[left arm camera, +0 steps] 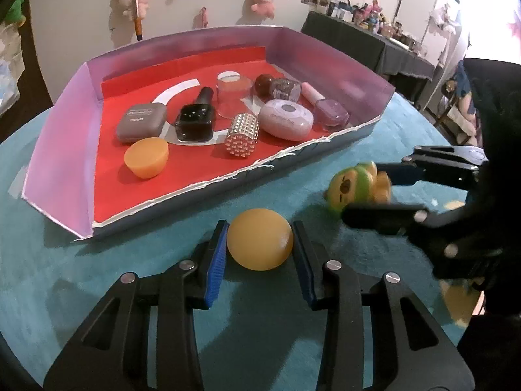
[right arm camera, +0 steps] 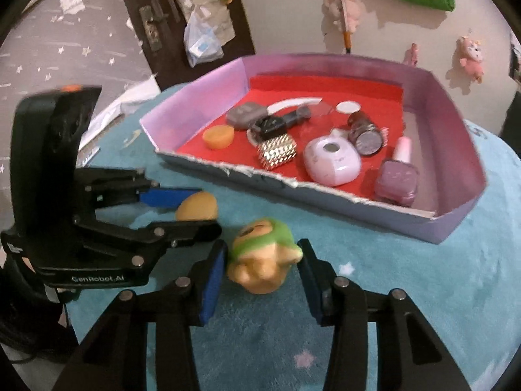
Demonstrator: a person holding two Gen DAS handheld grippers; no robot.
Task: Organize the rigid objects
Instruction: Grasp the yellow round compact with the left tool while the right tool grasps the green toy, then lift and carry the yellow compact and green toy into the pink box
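Observation:
My left gripper (left arm camera: 260, 239) is shut on an orange half-ball (left arm camera: 259, 239) just above the teal cloth, in front of the tray; it also shows in the right wrist view (right arm camera: 197, 210). My right gripper (right arm camera: 262, 260) is shut on a yellow-green toy figure (right arm camera: 263, 254), seen blurred in the left wrist view (left arm camera: 356, 187). The purple tray with a red floor (left arm camera: 146, 192) holds a second orange half-ball (left arm camera: 146, 158), a grey case (left arm camera: 140, 122), a black bottle (left arm camera: 195, 119), a studded cylinder (left arm camera: 241, 135), a lilac case (left arm camera: 286, 119) and a purple polish bottle (left arm camera: 329, 110).
A clear jar (left arm camera: 232, 93) and a glitter bottle (left arm camera: 280, 88) lie at the tray's back. The tray's torn front wall (right arm camera: 293, 189) faces both grippers. The round table has a teal cloth (right arm camera: 407, 293). A dark table with clutter (left arm camera: 374, 42) stands behind.

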